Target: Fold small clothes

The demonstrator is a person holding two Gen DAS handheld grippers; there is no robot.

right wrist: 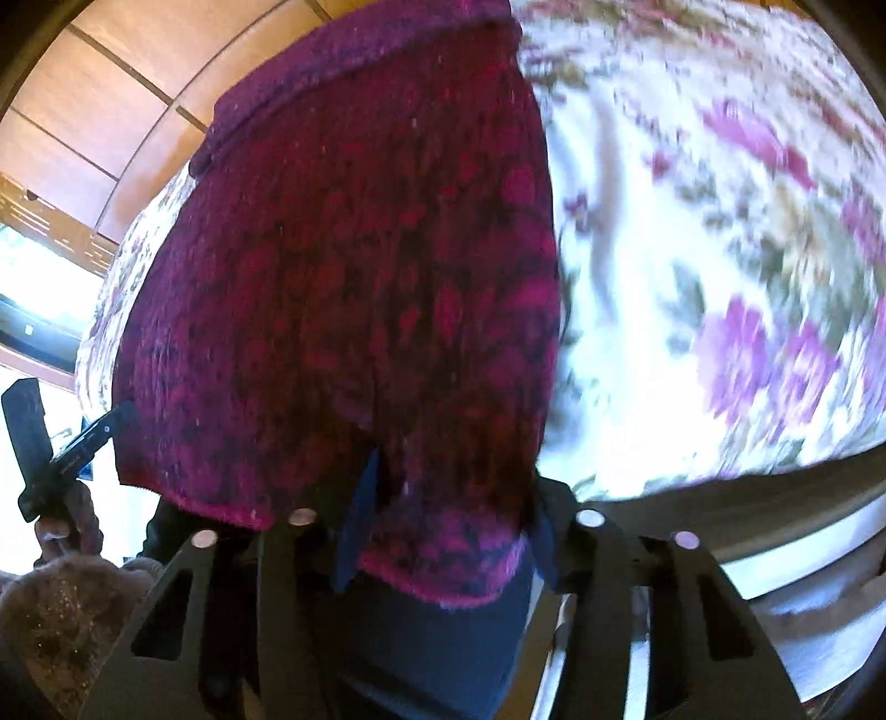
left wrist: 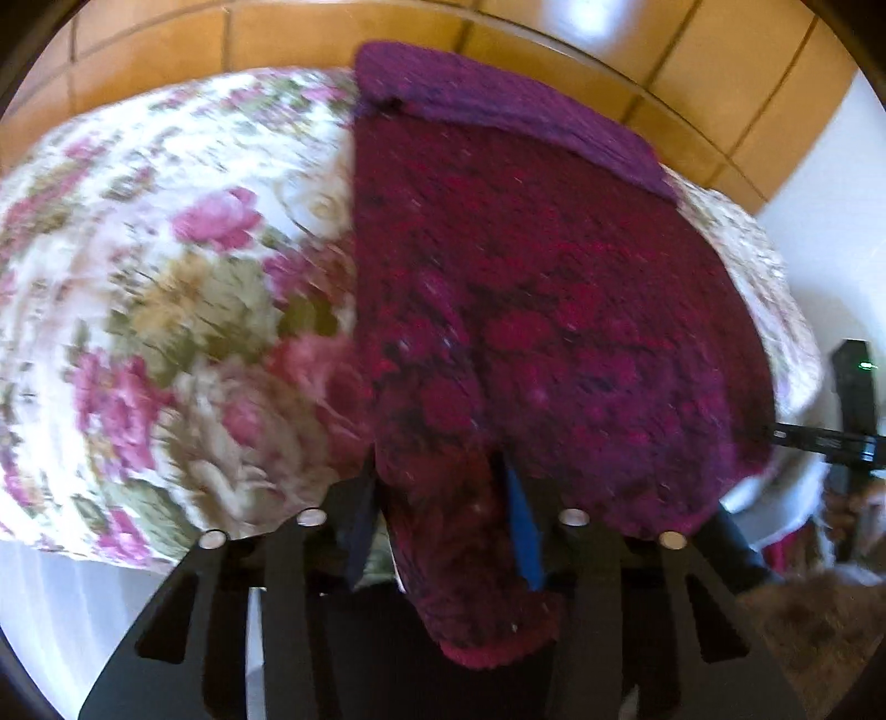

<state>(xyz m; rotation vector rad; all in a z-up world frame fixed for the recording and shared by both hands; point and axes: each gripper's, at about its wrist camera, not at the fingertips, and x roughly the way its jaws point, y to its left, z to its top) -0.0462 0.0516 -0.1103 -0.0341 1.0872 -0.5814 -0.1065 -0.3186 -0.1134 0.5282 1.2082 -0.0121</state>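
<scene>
Pinching the near hem, both tools (left wrist: 437,493) (right wrist: 448,498) hold the garment (left wrist: 526,288) stretched lengthwise away.

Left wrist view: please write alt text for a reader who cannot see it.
The left tongs pinch the near edge of a dark red patterned knitted garment, which lies on a flowered cloth. A purple band runs along the garment's far edge, with brown floor tiles beyond.
</scene>
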